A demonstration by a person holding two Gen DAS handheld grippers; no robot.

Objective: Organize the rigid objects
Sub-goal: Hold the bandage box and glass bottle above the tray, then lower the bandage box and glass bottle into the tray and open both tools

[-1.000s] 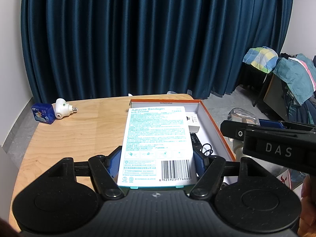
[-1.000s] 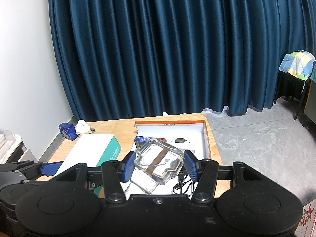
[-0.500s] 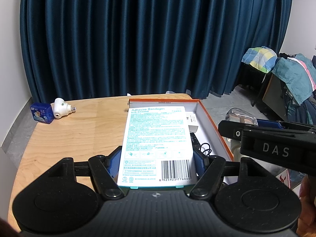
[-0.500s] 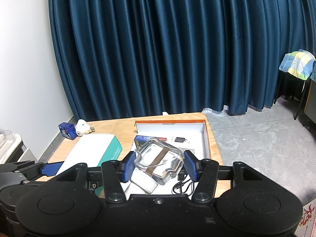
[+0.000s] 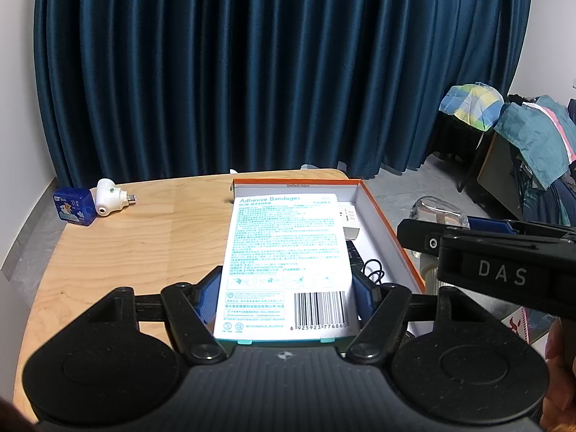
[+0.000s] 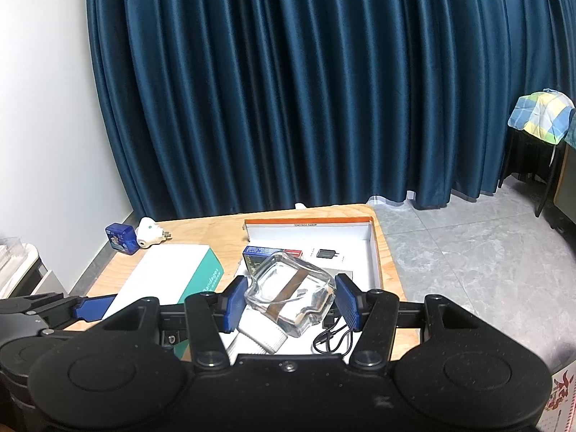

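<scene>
Bandage box (image 5: 284, 262) clamped in left hand-held gripper (image 5: 284, 300), right (image 6: 289, 304) gripping jar (image 6: 288, 291) — tabletop (image 5: 144, 244) leftward bare.

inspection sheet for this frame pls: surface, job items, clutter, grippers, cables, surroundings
Surface: wooden table, rounded corners, bare in the middle.
Job's things: adhesive bandages box in the left gripper; clear glass jar with a white ribbed part, in the right gripper; orange-rimmed tray holding a blue box and a small black adapter.
Clutter: blue cube and white plug-in device touching at the table's far left corner.
Grippers: left gripper shut on the bandages box; right gripper shut on the jar.
Cables: black cable coiled in the tray's near end.
Surroundings: dark blue curtain, white wall, tiled floor, clothes piled at right.
</scene>
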